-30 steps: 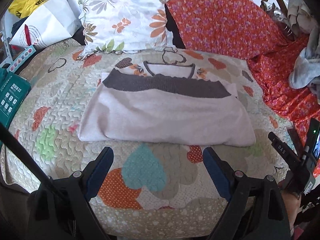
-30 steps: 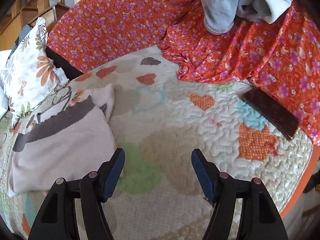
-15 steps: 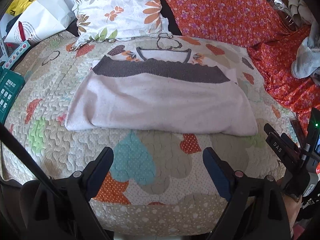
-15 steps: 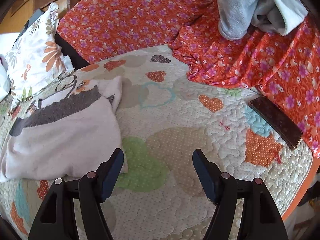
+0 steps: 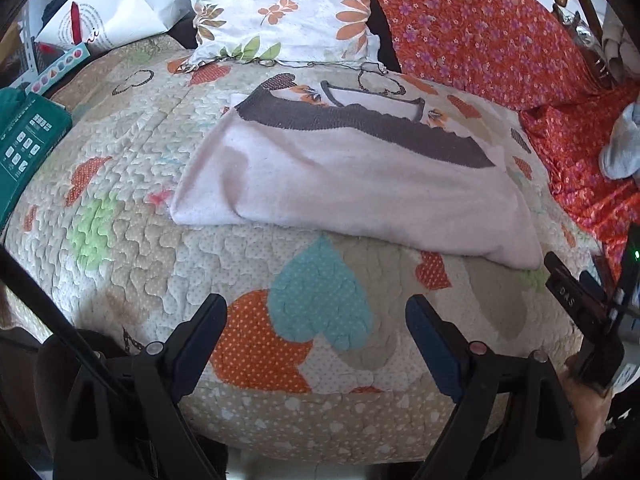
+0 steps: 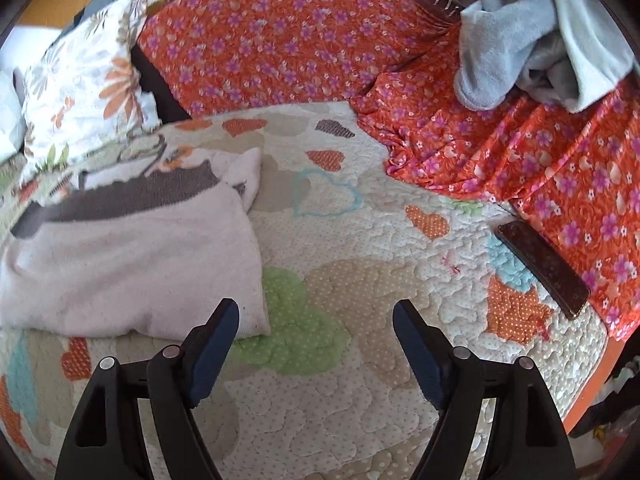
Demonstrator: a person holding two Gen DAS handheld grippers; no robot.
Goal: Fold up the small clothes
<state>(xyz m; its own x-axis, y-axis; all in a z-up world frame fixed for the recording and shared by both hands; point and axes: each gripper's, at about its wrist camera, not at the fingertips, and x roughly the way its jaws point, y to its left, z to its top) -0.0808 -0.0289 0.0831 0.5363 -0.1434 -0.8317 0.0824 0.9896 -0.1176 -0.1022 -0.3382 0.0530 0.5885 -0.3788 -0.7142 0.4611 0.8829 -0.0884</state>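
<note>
Folding hides the sweater's (image 5: 360,192) sleeves; left tool (image 5: 316,328) gapes empty, right tool (image 6: 316,328) just widened, nothing between.

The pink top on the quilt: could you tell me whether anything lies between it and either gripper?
Nothing visible does. Only bare quilt separates the open left gripper from the pink top, and the open right gripper sits just beside its corner.

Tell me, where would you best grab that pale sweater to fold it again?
Probably the two near corners of the sweater: its folded edge lies flat along the quilt facing both grippers, so low open jaws could slide under from this side.
</note>
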